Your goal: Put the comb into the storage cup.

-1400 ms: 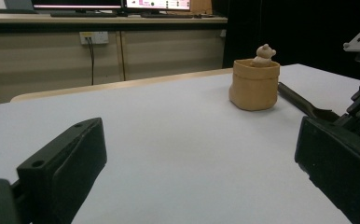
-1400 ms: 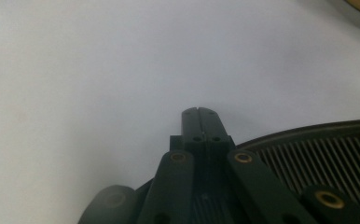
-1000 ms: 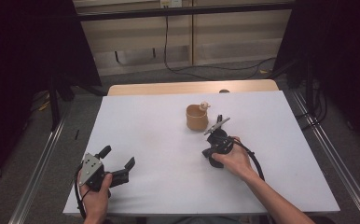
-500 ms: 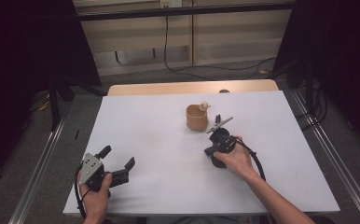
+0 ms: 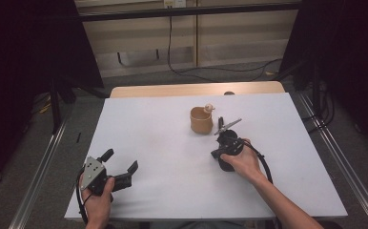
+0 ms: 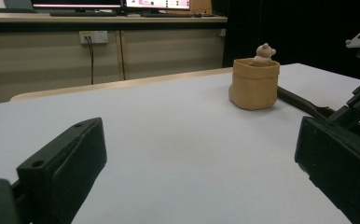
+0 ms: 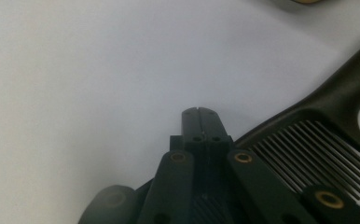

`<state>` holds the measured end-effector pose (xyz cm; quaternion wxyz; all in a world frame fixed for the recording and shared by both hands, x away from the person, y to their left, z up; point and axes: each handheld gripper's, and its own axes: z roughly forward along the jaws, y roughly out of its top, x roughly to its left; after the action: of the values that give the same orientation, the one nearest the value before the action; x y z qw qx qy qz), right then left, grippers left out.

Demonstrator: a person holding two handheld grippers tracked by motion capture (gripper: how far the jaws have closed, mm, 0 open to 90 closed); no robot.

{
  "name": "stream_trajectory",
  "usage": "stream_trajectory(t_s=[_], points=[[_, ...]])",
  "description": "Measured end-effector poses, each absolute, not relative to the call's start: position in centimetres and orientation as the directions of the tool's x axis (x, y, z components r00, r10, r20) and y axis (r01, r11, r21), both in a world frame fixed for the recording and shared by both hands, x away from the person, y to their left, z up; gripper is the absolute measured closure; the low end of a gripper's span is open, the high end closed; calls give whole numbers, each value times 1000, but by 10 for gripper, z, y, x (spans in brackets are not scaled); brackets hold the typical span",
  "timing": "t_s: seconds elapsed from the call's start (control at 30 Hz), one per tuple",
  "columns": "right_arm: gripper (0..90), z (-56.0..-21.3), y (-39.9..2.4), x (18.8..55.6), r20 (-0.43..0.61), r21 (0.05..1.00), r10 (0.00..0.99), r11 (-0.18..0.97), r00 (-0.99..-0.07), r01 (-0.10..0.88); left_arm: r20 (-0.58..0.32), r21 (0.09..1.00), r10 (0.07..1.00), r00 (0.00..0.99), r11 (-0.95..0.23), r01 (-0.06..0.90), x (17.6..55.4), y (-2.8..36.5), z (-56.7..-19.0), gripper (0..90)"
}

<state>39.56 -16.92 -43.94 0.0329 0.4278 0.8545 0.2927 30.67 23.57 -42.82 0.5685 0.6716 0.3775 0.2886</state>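
At the table's [image 5: 163, 138] near-left corner the left claw [image 5: 121, 160] rests low in the person's left hand [image 5: 98, 202]. Its jaws are spread wide with nothing between them, and they face across the table toward the far right. Farther in, right of the table's middle, the right hand [image 5: 241, 162] holds the right claw [image 7: 200, 112] tipped down at the surface, its jaws pressed together and empty. The black comb [image 7: 304, 144] lies flat just beside that claw, on the right in the right gripper view. Its teeth are close against the claw's body, though whether they touch I cannot tell. The comb's long axis runs slantwise away from the claw. The teeth are at the near end and the handle reaches on toward the tan cup [image 6: 254, 84], ending close by the cup's base in the left gripper view. So the right claw is much the nearer one, with the left well apart from the comb. To take the comb, I judge the right claw would have to open and shift sideways over the handle, across its long axis. Farthest off, toward the far edge, the cup stands upright with a small bear figure [image 6: 265, 52] peeking over its rim.
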Motion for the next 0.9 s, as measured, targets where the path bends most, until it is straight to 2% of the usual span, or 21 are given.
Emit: stream_trajectory(t_s=[0.9], points=[[900, -439, -175, 391, 196, 524, 752, 462, -629, 716, -39, 981, 834, 550, -72, 179, 307, 235, -428, 24]])
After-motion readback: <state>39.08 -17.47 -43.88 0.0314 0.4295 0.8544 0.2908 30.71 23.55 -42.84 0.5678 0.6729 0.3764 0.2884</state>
